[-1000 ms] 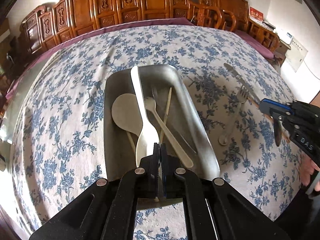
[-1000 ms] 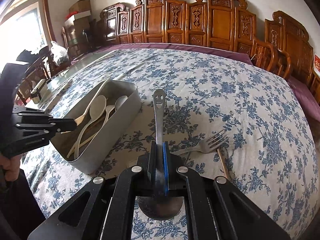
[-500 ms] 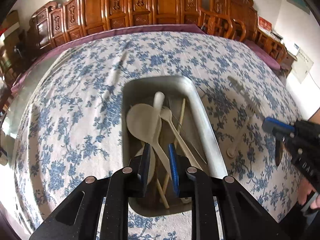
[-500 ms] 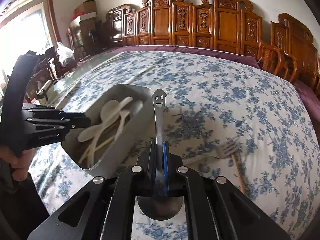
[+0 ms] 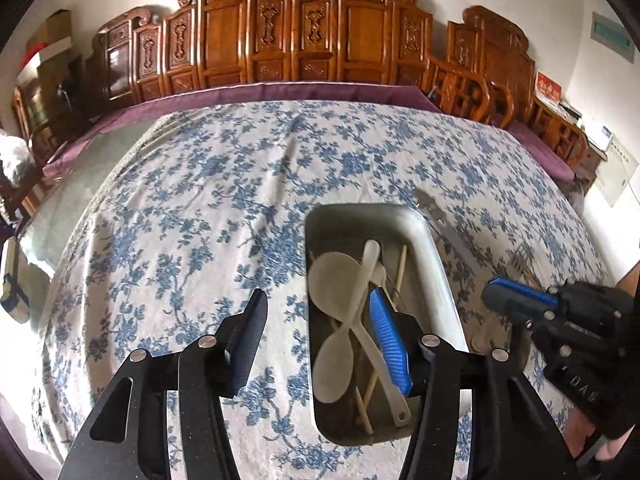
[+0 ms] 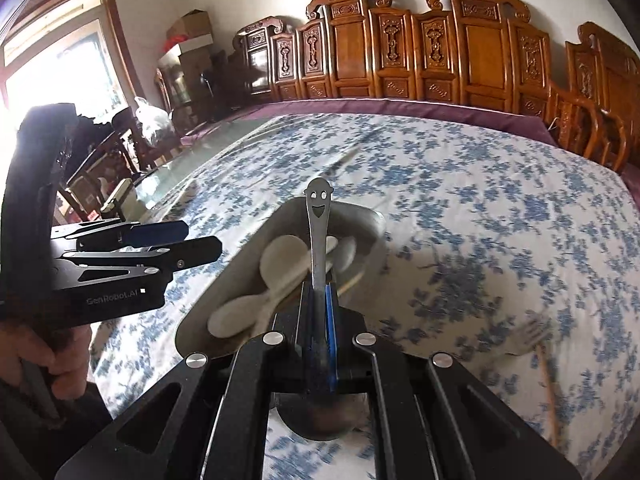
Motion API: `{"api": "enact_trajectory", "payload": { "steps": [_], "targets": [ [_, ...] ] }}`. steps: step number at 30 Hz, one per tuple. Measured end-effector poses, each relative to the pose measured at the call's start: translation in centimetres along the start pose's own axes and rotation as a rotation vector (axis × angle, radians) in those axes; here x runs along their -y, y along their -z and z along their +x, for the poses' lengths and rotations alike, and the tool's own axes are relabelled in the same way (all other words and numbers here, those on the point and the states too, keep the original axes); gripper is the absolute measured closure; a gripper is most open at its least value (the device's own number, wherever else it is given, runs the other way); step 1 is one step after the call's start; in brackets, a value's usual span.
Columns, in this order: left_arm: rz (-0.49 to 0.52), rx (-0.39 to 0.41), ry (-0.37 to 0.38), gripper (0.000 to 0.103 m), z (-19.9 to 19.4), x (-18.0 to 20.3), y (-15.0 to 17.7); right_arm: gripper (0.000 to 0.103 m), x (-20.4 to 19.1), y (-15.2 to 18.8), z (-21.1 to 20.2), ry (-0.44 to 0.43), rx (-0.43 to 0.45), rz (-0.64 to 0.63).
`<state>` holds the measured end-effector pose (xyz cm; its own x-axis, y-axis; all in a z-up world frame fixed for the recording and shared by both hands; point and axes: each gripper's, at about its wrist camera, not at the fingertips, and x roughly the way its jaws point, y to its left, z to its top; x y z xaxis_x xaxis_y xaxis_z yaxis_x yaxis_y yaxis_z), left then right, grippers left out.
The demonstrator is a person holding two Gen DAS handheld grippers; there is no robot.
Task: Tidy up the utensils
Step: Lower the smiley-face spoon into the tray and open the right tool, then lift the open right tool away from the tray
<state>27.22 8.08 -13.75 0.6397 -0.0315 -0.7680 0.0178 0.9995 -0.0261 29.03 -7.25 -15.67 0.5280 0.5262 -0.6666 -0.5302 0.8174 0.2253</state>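
A metal tray (image 5: 434, 248) sits on the flowered tablecloth and holds white plastic spoons (image 5: 334, 276) and wooden chopsticks (image 5: 400, 268). My left gripper (image 5: 320, 320) is open and empty, held above the tray's near left side. My right gripper (image 6: 319, 296) is shut on a metal spoon with a smiley-face handle (image 6: 317, 220), handle pointing forward over the tray (image 6: 372, 220); it shows at the right of the left wrist view (image 5: 520, 300). The left gripper shows at the left of the right wrist view (image 6: 160, 240).
A metal fork (image 6: 532, 334) and a wooden stick (image 6: 548, 392) lie on the cloth right of the tray. Another metal utensil (image 5: 430, 208) lies beside the tray's far right corner. Carved wooden chairs (image 5: 300, 40) line the far table edge.
My left gripper let the white spoon drop into the tray, opened wide and shifted left. My right gripper carried the smiley spoon leftward, over the tray.
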Motion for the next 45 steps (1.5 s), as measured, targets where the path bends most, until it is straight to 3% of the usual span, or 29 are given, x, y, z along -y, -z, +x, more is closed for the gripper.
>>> {"api": "enact_trajectory", "payload": {
  "steps": [3,5,11,25,32,39,45],
  "targets": [
    [-0.020,0.004,-0.011,0.050,-0.1,-0.8,-0.2,0.096,-0.6,-0.2,0.9,-0.014,-0.004,0.008],
    [-0.035,0.016,-0.021,0.032,-0.2,-1.3,-0.4,0.096,-0.9,-0.5,1.5,-0.023,-0.006,0.019],
    [-0.058,0.042,-0.061,0.021,-0.6,-2.4,-0.6,0.096,-1.6,-0.7,3.3,-0.030,-0.015,0.043],
    [-0.102,0.069,-0.097,0.017,-1.3,-3.6,-0.8,0.092,-1.9,0.9,6.1,-0.055,-0.067,0.074],
    [-0.097,0.072,-0.082,0.016,-1.4,-2.9,-0.9,0.092,-1.7,0.8,3.5,-0.002,0.001,0.005],
    [-0.068,0.078,-0.026,0.016,-1.4,-0.3,-1.3,0.092,1.9,0.9,-2.2,0.100,0.063,-0.048],
    [-0.016,0.071,0.004,0.016,-0.8,2.9,-1.4,0.079,6.3,1.8,-6.6,0.201,0.090,-0.032]
  ]
}}
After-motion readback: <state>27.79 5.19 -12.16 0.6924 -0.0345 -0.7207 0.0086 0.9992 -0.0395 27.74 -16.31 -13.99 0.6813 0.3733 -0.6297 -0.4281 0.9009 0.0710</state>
